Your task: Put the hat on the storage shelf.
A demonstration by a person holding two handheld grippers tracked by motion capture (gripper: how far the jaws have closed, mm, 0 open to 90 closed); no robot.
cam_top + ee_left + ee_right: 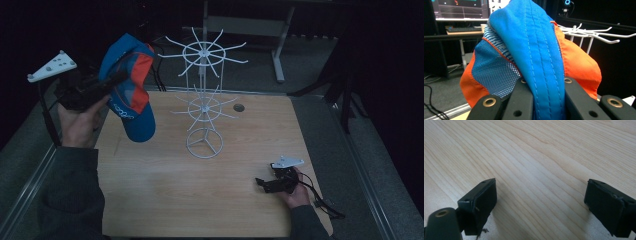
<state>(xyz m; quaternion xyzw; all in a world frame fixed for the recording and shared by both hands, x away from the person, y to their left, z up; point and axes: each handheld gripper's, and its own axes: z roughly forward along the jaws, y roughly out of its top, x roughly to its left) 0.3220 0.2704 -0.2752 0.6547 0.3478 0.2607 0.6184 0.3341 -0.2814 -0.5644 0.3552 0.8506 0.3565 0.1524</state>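
A: We note the left gripper point(107, 82) raised over the table's left edge, its jaws clamped on a fold of the blue and orange cap point(131, 87); the cap hangs ahead of and below the jaws, just left of the white wire rack point(204, 107).

B: We see the jaw tips buried in fabric, and the cap's logo is unreadable. At the right, the right gripper point(261, 182) rests low on the wooden table point(165, 190), jaws spread wide, holding nothing.
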